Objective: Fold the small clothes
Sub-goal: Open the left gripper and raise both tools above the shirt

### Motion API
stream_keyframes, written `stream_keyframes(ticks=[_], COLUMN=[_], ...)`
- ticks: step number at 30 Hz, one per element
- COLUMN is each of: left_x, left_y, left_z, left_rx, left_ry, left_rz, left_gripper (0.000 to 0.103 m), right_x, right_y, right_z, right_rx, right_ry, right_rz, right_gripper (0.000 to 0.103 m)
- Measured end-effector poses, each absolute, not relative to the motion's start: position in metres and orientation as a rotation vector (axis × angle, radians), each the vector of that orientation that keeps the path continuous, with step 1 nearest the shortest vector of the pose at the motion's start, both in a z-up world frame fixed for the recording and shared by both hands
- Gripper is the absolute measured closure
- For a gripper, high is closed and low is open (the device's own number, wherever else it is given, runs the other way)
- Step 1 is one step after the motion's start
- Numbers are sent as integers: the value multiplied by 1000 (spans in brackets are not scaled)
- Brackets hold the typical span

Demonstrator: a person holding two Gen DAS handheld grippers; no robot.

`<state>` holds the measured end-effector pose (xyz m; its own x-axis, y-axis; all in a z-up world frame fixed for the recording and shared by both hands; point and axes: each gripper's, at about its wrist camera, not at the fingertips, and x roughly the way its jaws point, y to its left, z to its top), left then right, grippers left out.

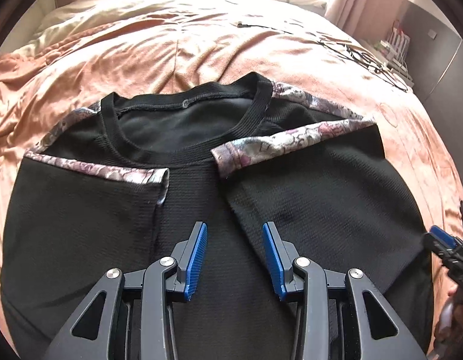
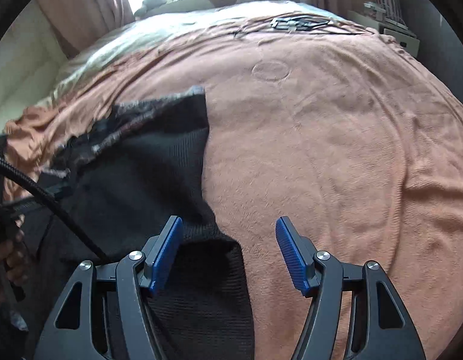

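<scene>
1. One bed, covered by a single peach-orange fleece blanket [image 2: 321,150], soft and creased.
2. One black ribbed-knit shirt [image 1: 201,198] lies flat on the blanket, its two floral-trimmed sleeves [image 1: 279,144] folded in over the chest.
3. Two grippers with blue ridged pads: the left gripper [image 1: 234,258] hovers spread over the shirt's middle; the right gripper [image 2: 228,252] is spread above the shirt's right edge, holding nothing.
4. One tangle of thin dark cables [image 1: 366,57] lies well apart.
</scene>
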<state>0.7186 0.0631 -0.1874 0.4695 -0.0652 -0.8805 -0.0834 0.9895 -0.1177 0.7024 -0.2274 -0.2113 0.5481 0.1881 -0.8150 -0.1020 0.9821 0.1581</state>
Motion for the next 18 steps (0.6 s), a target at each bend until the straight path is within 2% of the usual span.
stream_keyframes(ticks=[9, 18], left_x=[685, 619], left_y=[85, 118], left_z=[-160, -109], left_rx=[-160, -221], left_ry=[1056, 1004], left_rz=[33, 34], left_gripper=[62, 59], right_x=[696, 628], right_y=[-241, -252], right_z=[-207, -151], right_rx=[112, 188], right_ry=[991, 877], right_rz=[76, 135], right_gripper=[40, 40])
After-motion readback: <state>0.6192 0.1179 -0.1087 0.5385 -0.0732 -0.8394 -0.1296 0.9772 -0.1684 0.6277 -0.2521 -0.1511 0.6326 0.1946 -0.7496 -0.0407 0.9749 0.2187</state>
